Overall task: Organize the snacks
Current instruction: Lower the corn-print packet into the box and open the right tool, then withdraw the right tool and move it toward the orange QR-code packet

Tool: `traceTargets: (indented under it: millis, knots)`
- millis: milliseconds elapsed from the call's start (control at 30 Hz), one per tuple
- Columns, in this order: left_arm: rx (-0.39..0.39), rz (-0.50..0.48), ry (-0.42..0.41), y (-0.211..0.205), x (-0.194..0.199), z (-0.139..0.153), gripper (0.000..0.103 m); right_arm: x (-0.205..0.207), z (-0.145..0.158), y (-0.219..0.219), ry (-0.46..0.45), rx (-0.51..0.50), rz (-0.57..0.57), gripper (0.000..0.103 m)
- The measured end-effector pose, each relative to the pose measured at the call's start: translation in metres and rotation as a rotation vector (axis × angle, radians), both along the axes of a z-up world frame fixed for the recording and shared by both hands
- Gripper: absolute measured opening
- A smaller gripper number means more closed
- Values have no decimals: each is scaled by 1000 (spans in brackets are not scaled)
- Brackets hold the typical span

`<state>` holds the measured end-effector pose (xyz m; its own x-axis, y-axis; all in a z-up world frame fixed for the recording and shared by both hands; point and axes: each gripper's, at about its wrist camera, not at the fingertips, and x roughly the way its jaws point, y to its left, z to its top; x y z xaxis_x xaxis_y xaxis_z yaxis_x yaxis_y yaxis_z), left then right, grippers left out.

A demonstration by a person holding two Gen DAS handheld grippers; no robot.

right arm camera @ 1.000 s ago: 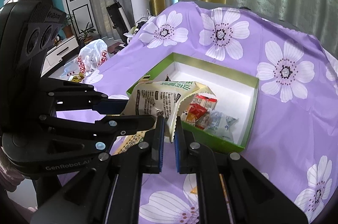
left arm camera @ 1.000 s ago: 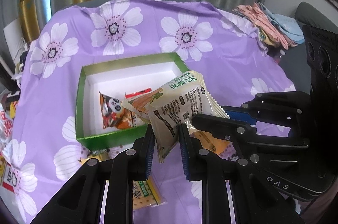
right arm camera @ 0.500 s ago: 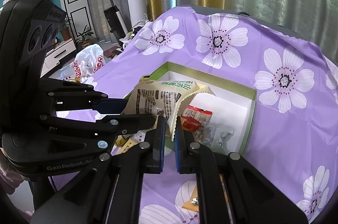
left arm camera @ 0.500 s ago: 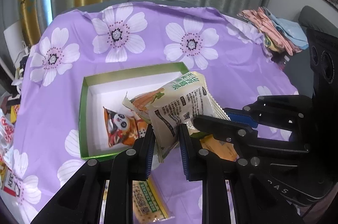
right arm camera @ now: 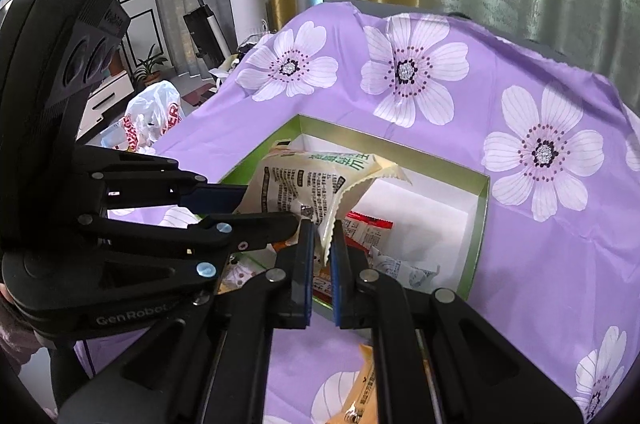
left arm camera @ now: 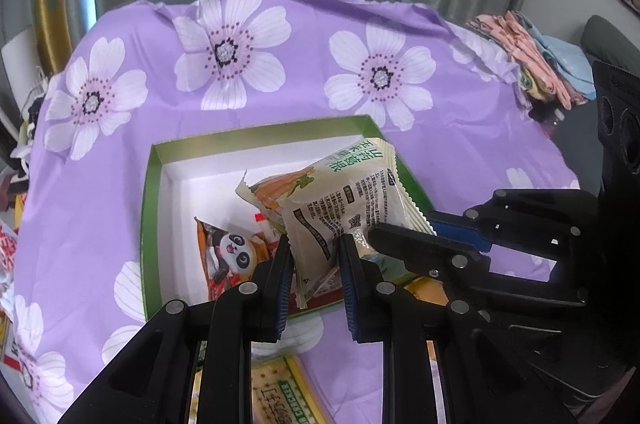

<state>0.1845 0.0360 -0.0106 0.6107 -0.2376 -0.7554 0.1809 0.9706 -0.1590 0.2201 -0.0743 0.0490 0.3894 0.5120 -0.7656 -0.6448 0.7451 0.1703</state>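
above the near rim of the green box [left arm camera: 149,224]: cream snack packet [left arm camera: 352,200] clamped by both left gripper [left arm camera: 314,264] and right gripper [right arm camera: 322,248], jaws pressed on opposite corners, long axis slanting up over the box interior, equally near both hands.
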Motion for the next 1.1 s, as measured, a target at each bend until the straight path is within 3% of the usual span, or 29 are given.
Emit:
traceTargets:
  millis: [433,767,900,933,967,1000,1067,1100]
  knots:
    - [11,13,82,6,24,-34,22,19,-36,11,94,-31,-13,10]
    - [64,36,96,5,29,-43,22,25,-47,14,119,-61,-24,10]
    - [73,63,108,9,26,-42,23,23,-44,8,119,-44,-49,20]
    - [77,70,107,11,25,-41,24,22,-42,6,112,-45,-58,29]
    - [80,78,106,13,23,-40,33,20,-39,4,101,-46,-68,39]
    - [81,89,104,15,22,-38,48,18,-36,2,87,-45,-79,43]
    - [79,105,90,19,17,-33,67,14,-29,-3,67,-41,-96,47]
    - [76,107,82,20,14,-31,68,12,-24,-6,58,-34,-102,48]
